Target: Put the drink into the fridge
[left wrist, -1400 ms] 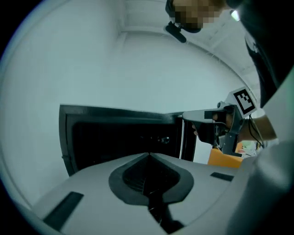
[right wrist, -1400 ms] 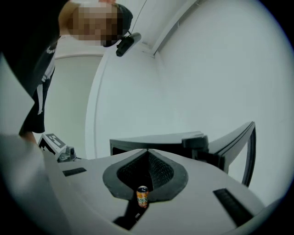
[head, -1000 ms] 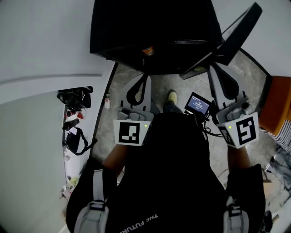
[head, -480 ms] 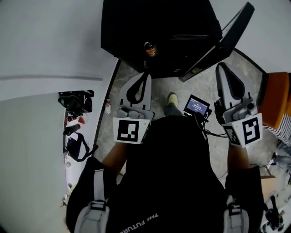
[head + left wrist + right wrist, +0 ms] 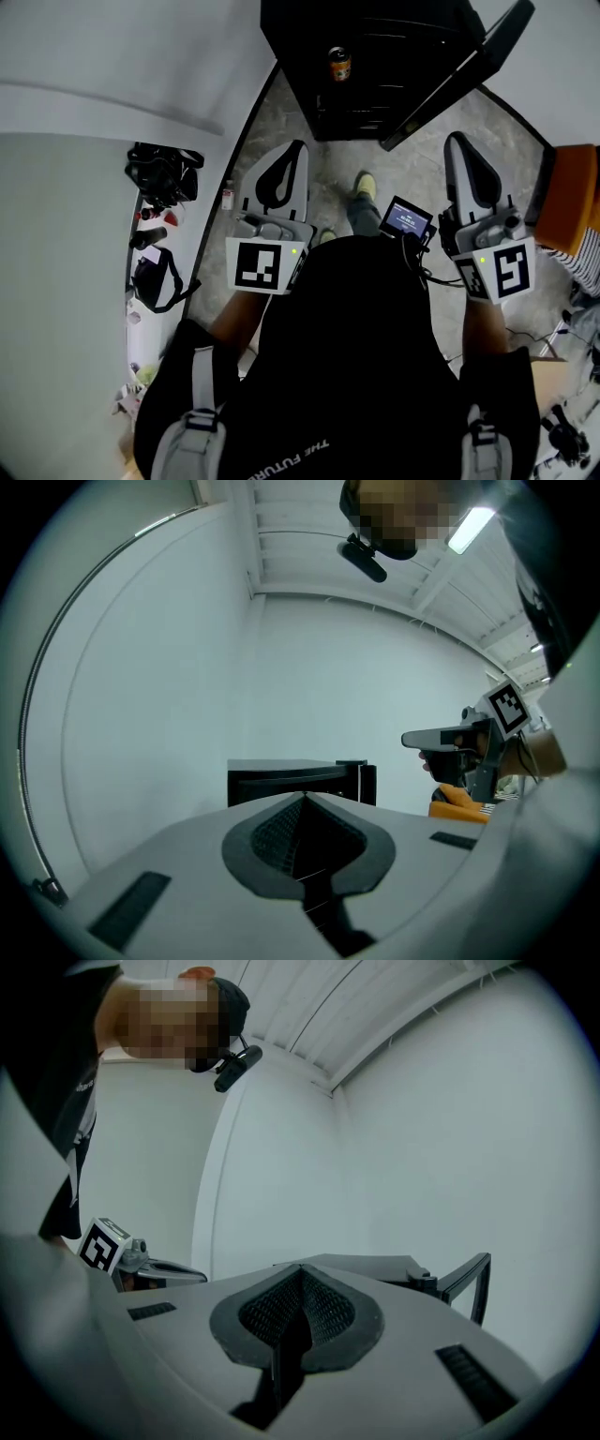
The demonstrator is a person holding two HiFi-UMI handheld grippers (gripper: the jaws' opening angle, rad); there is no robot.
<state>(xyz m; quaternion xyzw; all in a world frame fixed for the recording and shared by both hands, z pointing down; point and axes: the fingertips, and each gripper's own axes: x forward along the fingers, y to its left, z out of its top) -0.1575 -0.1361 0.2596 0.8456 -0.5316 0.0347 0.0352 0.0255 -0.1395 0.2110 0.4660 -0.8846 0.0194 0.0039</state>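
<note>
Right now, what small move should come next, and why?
Probably reach the right gripper to the open door and push it shut. The can already stands on a shelf inside the fridge, the door hangs open on that side, and both this and the left gripper have jaws together, empty.

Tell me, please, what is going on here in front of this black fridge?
A person stands facing the black fridge, whose door is open, and holds a gripper in each hand. The drink stands inside the fridge on a shelf. The left gripper and the right gripper are both shut and empty, and neither touches the fridge. The drink seems placed; the door is not yet closed.
</note>
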